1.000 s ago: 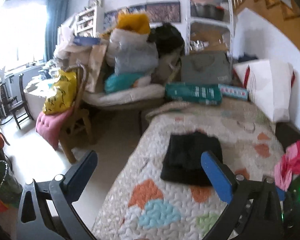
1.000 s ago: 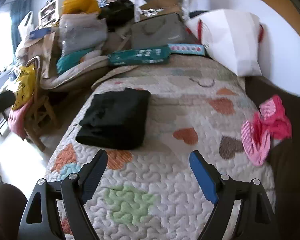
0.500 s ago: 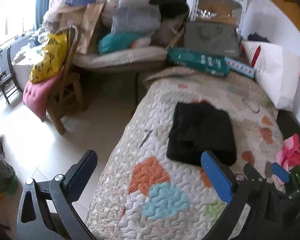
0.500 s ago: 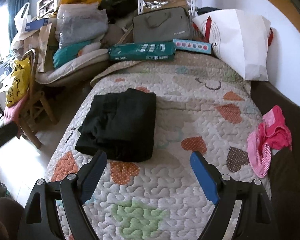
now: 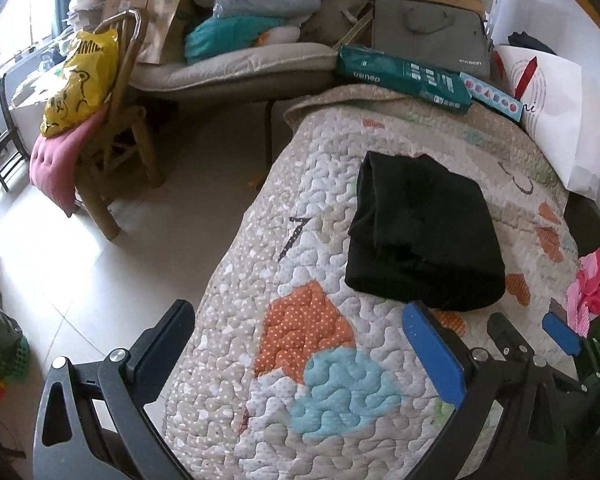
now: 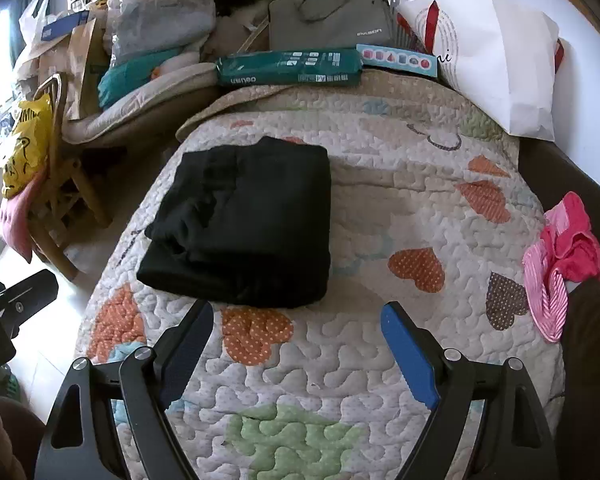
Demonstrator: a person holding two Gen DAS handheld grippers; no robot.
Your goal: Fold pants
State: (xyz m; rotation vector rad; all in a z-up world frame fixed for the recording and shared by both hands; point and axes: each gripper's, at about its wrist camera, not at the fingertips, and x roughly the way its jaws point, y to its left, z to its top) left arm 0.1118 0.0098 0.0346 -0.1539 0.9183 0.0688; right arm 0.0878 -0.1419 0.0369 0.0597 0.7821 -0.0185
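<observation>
The black pants (image 6: pixel 244 224) lie as a compact, layered rectangle on the left half of the quilt (image 6: pixel 380 360), just beyond my fingertips, so I judge the folding essentially done; perhaps only the looser left edge wants tidying. My right gripper (image 6: pixel 296 354) is spread wide and empty, and my left gripper (image 5: pixel 300 354) is likewise wide with nothing between its jaws. A pink garment (image 6: pixel 564 256) sits far right.
</observation>
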